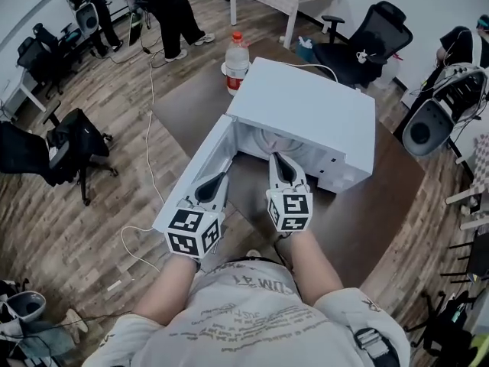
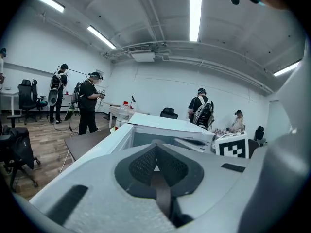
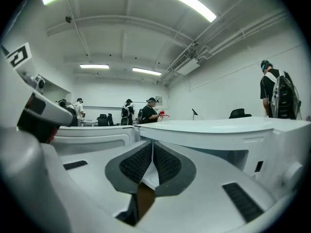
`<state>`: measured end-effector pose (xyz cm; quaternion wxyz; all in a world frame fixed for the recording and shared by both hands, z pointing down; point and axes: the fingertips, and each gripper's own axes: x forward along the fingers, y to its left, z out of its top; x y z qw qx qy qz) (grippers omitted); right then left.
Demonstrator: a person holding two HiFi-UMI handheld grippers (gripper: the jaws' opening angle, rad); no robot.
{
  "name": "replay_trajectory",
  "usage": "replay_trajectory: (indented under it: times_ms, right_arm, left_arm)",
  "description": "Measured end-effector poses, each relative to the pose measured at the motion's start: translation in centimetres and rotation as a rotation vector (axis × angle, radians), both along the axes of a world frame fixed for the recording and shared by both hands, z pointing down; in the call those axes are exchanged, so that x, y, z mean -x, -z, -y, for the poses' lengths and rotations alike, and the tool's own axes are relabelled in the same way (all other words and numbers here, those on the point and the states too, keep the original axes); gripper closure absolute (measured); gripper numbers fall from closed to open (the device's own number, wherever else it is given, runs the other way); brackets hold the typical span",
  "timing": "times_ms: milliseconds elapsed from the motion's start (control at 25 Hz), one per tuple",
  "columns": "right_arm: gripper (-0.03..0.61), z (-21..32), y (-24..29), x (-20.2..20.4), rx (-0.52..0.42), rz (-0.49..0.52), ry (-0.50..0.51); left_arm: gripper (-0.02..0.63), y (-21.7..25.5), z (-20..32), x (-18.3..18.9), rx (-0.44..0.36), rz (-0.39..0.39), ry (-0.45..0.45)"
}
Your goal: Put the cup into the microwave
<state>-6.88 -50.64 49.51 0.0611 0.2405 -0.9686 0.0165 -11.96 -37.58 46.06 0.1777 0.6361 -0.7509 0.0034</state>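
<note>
Left tongs, right tongs closed, microwave open

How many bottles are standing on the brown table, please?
1: a clear, red-capped bottle stands just beyond the far corner of the microwave. Others could be hidden behind the microwave.

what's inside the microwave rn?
Microwave door is open. Only a pale rounded shape shows at the cavity mouth; can't tell if it's the cup. The roof covers the rest. Left tongs and right tongs are shut in front.
</note>
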Motion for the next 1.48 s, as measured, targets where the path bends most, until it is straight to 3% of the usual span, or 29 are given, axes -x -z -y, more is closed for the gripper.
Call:
replay_trajectory:
  times_ms: [200, 480, 960, 1480]
  right_arm:
    - [0.560, -1.6, 3.8, -0.9, 0.076, 0.032, -0.049]
    - [0.565, -5.2, 7.0, -2.2, 0.038, 0.057, -0.084]
    - [0.565, -6.8, 6.5, -3.8, 0.035, 0.039, -0.126]
    - [0.565, -6.6, 5.5, -3.7, 0.045, 0.020, -0.121]
  left_arm:
    - [0.600, 0.9, 0.3, -0.1, -0.039, 0.037, -0.032]
    - [0.600, 1.0, 0.6, -1.3, -0.051, 0.067, -0.105]
    - [0.600, 0.9, 1.0, -2.5, -0.061, 0.058, -0.167]
    - [0.600, 0.5, 1.4, -2.6, -0.059, 0.047, -0.170]
